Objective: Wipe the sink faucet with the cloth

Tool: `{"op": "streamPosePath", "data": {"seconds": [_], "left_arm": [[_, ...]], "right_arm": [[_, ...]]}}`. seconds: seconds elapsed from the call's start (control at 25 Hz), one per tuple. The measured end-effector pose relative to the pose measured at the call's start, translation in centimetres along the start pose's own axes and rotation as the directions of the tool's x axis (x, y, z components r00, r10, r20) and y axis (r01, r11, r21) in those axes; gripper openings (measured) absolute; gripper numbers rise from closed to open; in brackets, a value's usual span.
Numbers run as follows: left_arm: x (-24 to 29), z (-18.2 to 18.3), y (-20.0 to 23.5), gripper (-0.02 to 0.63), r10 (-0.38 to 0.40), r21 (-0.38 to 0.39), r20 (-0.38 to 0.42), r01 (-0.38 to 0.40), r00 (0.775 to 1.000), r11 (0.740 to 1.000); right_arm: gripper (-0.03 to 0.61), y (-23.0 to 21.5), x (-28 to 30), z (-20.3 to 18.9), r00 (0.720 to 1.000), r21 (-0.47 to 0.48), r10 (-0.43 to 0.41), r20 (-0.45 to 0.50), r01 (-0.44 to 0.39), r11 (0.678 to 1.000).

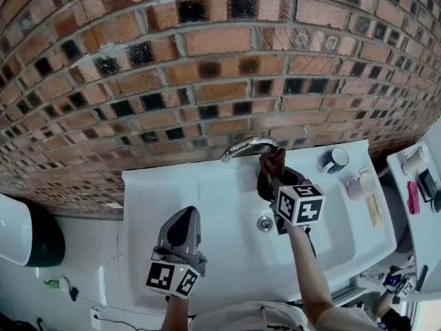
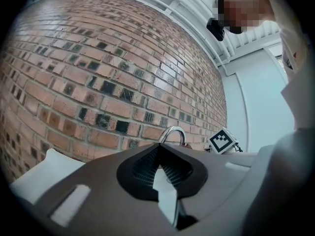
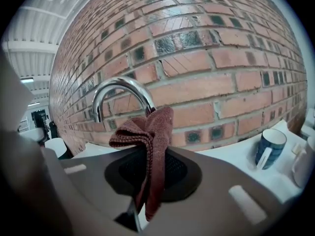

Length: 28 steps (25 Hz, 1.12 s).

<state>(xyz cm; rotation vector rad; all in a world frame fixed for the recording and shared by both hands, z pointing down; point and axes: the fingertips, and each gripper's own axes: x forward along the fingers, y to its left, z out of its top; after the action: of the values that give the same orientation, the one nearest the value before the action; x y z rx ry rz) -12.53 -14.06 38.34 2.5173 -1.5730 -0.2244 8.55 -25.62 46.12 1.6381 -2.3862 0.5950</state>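
Note:
A curved chrome faucet [image 1: 247,145] [image 3: 118,90] [image 2: 173,132] rises at the back of the white sink [image 1: 207,205], against the brick wall. My right gripper [image 1: 273,176] [image 3: 150,154] is shut on a dark red cloth [image 1: 271,167] [image 3: 150,136]. The bunched cloth sits at the faucet's right end, touching or nearly touching the spout. My left gripper [image 1: 181,227] [image 2: 160,168] is shut on nothing and hangs over the left part of the sink, apart from the faucet.
A blue mug [image 1: 335,160] [image 3: 269,146] and a white soap bottle [image 1: 360,183] stand on the sink's right ledge. The drain [image 1: 264,223] lies mid-basin. A side shelf [image 1: 417,185] with small items is at the far right. A white bin [image 1: 21,229] sits at the left.

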Motion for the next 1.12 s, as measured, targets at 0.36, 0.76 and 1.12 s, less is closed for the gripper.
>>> {"op": "streamPosePath", "data": {"seconds": [0.36,0.76,1.12], "left_arm": [[-0.4,0.6,-0.3,0.002,0.005,0.005,0.013,-0.005,1.000,1.000],[-0.7,0.7,-0.4,0.002,0.011,0.008,0.013,-0.011,1.000,1.000],[-0.7,1.0,0.1,0.002,0.019,0.012,0.019,-0.019,1.000,1.000]], "right_arm": [[0.048,7.1,-1.6,7.3,0.980,-0.120,0.122,0.159,-0.104,0.987],[0.048,13.2,0.0,4.0,0.973,-0.287,0.223,0.066,-0.195,0.938],[0.046,16.4,-1.8,6.1,0.951,-0.383,0.278,0.133,-0.210,0.900]]}}
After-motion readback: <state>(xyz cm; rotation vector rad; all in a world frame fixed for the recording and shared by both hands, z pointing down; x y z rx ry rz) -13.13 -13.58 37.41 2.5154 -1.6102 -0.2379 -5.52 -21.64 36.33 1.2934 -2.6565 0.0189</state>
